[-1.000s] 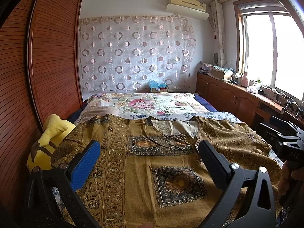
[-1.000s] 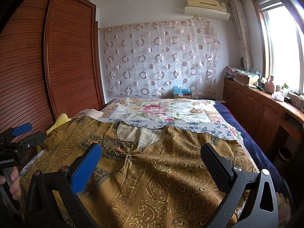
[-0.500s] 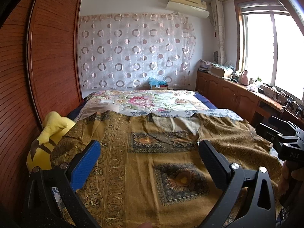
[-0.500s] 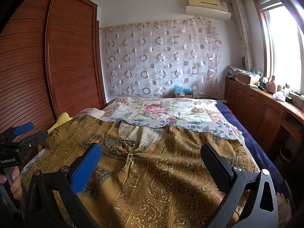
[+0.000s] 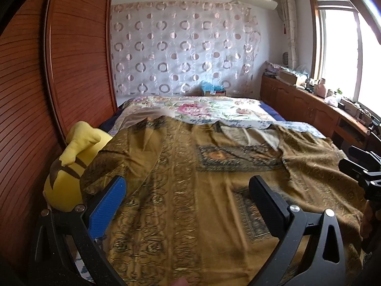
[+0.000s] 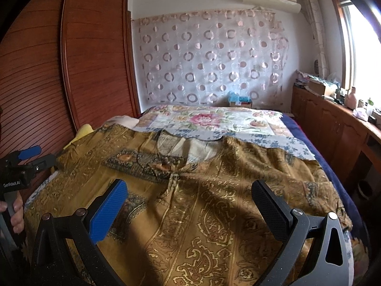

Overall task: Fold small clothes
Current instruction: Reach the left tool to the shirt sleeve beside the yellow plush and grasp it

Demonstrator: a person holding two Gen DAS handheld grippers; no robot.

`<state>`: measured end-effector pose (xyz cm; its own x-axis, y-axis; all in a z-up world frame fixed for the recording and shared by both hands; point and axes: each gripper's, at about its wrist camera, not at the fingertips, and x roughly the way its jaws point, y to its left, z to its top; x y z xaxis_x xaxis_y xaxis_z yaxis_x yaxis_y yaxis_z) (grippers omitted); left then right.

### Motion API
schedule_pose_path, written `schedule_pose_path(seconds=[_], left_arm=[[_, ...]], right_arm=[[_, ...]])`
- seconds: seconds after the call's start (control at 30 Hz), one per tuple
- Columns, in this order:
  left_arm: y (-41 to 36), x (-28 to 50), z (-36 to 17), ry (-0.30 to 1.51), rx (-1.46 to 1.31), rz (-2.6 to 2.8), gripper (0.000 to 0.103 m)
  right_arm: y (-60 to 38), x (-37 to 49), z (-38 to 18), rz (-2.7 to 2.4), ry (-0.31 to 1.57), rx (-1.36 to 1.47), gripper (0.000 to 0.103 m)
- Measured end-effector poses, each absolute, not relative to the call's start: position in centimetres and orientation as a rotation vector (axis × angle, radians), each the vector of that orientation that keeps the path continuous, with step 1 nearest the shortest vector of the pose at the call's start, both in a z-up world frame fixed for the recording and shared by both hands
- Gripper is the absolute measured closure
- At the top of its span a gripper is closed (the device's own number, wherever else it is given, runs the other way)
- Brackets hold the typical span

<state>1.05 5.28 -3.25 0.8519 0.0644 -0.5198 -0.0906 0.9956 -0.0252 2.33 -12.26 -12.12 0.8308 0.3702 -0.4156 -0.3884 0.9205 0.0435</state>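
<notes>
Left wrist view: shirt (image 5: 190, 190) flat on bed (image 5: 214, 104), unfolded. Left gripper (image 5: 188, 200), right gripper (image 6: 190, 202) fingers spread, empty. Next: pinch edge.

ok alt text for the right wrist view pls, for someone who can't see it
The open right gripper hovers over a gold-brown patterned garment spread flat on a bed, neckline toward the far end. At the left edge a hand holds the left gripper; a wooden wardrobe stands behind it.
</notes>
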Motion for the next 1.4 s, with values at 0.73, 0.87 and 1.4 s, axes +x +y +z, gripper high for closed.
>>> schedule_pose_path(seconds=[0.73,0.87,1.4], left_arm=[[16.4,2.4,-5.6,0.623,-0.134,0.157,0.007],[17.4,3.9,-6.6,0.672,-0.110,0.154,0.015],[19.1,7.0,-9.0,0.811,-0.161,0.039,0.069]], right_arm=[[-11.9,3.1,-11.9,0.519,0.529,-0.129,0.000],[-11.7,3.7,-11.9,0.540,0.532,-0.139,0.000],[-10.7,6.7,-11.3,0.644,0.543,-0.176,0.000]])
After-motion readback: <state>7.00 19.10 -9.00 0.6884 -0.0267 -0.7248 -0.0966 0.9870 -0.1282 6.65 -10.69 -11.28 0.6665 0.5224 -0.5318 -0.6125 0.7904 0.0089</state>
